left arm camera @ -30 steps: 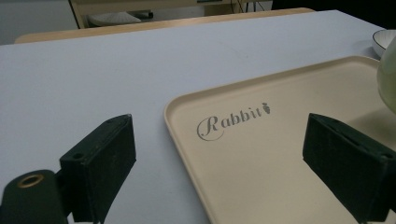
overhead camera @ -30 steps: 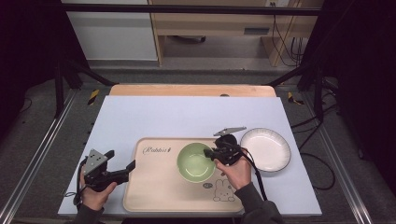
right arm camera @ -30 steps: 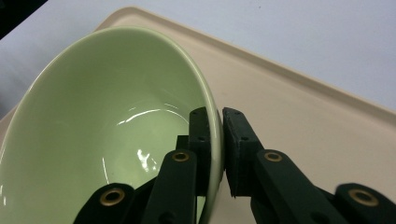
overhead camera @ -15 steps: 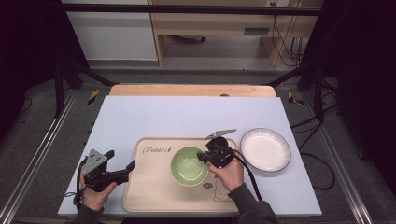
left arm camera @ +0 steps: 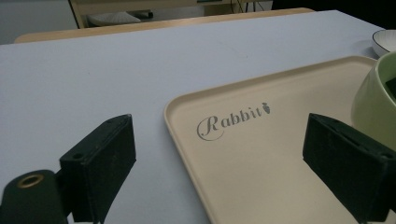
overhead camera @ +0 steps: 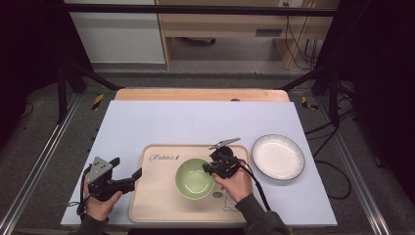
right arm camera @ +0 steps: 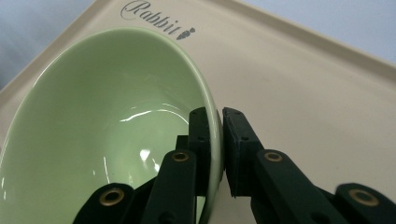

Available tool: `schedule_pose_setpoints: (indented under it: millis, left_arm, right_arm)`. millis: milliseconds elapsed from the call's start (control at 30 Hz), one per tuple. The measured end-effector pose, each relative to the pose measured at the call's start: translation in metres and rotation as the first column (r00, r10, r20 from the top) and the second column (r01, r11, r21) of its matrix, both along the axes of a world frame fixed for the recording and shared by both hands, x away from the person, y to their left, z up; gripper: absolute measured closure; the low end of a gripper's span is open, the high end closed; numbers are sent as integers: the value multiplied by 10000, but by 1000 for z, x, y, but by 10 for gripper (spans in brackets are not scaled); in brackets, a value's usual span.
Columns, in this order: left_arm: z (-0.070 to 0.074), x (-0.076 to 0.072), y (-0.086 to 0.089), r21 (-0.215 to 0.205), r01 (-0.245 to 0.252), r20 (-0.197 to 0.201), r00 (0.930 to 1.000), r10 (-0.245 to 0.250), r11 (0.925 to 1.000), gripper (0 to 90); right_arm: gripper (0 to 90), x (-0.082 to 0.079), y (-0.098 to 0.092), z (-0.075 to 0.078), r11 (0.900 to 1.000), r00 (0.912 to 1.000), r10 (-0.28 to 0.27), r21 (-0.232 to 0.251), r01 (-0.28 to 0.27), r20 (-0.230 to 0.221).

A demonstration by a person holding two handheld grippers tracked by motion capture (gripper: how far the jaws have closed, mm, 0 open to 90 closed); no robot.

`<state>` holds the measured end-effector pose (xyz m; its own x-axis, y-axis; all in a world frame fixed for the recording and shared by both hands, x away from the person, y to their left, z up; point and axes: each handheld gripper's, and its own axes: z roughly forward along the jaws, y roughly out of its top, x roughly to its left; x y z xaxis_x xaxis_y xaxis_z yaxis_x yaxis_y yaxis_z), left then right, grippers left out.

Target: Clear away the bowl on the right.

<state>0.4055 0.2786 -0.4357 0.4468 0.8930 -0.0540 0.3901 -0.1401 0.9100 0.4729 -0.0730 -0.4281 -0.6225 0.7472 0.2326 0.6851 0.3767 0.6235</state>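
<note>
— Green glaze is seen on the bowl; where is it placed?

— It is placed on the beige tray, near the tray's middle, with the mouth turned upward in the high view. In the right gripper view the bowl is seen from its rim side, its hollow opened toward the camera's left.

— Is any writing to be read?

— "Rabbit" is printed in grey script on the tray, followed by a small carrot mark. In the high view the word is found near the tray's far left corner, just beyond the bowl. A small printed figure is also seen at the tray's near right part, but it cannot be made out.

— How is the right gripper set?

— It is closed on the bowl's rim: one black pad is pressed inside the wall, the other outside. In the high view the right gripper is held at the bowl's right edge by the right hand.

— And the left gripper?

— It is held open, its two jaws kept well apart. The tray's left rim is seen between them, untouched. In the high view the left gripper is pointed toward the tray from the left.

— What else is laid on the surface?

— A white plate is set just right of the tray, apart from it.
</note>
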Motion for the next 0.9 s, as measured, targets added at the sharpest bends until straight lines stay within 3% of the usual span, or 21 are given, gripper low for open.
schedule_pose_setpoints:
  millis: [200,300,600,767,900]
  left_arm:
    - [0,0,-1,20,18,-10,10000,-18,10000,93]
    - [0,0,-1,25,18,-13,10000,-18,10000,93]
    - [-1,0,-1,38,19,-27,10000,-19,10000,94]
    - [-1,0,0,43,29,-52,10000,-29,10000,94]
    - [-1,1,0,6,12,-69,10000,-12,10000,93]
  right_arm:
    - [823,0,3,-3,9999,9997,-70,-117,68,-218]
    - [823,1,3,-6,9998,9999,72,-193,-74,-103]
    - [823,3,3,-8,10000,9997,25,-22,-26,-262]
    - [826,5,3,-11,9999,9999,150,-62,-150,24]
    - [827,6,1,-14,9999,9999,109,-64,-109,-5]
